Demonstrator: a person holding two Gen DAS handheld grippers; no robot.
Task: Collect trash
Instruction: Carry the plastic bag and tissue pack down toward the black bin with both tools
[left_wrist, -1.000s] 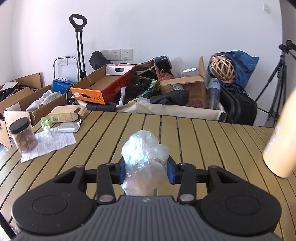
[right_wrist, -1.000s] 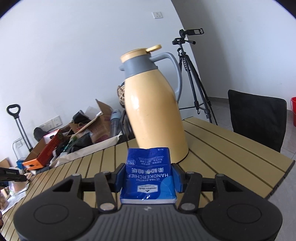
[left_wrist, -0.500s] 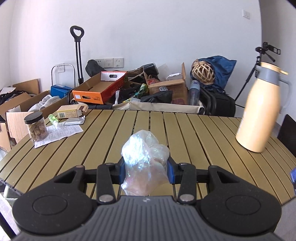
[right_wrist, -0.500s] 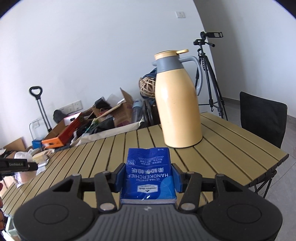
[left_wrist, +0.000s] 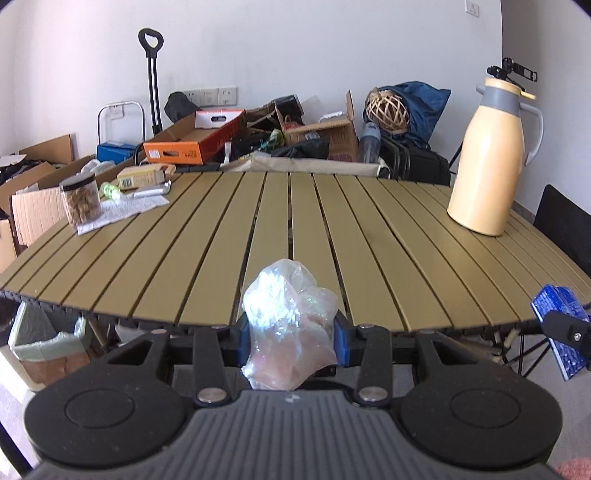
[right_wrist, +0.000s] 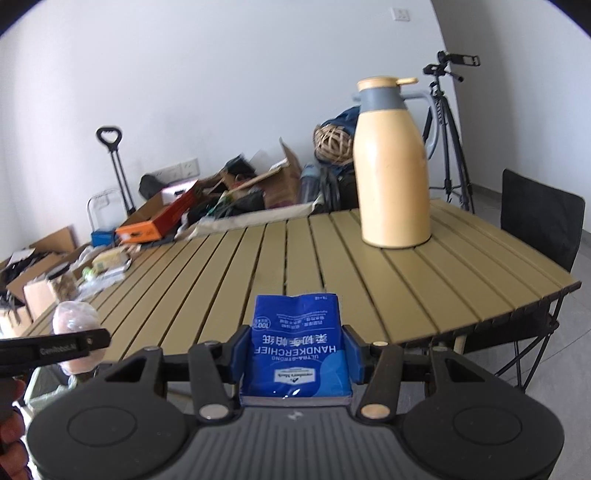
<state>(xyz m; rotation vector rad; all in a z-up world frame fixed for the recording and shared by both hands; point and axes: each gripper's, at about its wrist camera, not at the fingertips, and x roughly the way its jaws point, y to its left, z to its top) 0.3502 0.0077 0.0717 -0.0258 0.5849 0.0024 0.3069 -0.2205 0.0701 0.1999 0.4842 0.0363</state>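
Note:
My left gripper (left_wrist: 290, 338) is shut on a crumpled clear plastic bag (left_wrist: 288, 317), held just off the near edge of the slatted table (left_wrist: 295, 221). My right gripper (right_wrist: 295, 354) is shut on a blue tissue packet (right_wrist: 297, 343), also in front of the table's near edge. The left wrist view catches the blue tissue packet (left_wrist: 559, 325) at the far right. From the right wrist camera, the plastic bag (right_wrist: 75, 325) shows at the left with the left gripper's finger across it.
A yellow thermos jug (left_wrist: 491, 158) stands on the table's right side. A jar (left_wrist: 79, 201), papers and a small box (left_wrist: 144, 177) lie at the far left. A lined bin (left_wrist: 44, 343) sits under the table's left edge. A black chair (right_wrist: 539, 218) stands to the right.
Both grippers have drawn back from over the table to beyond its near edge, each still gripping its item. The jug now looks farther away.

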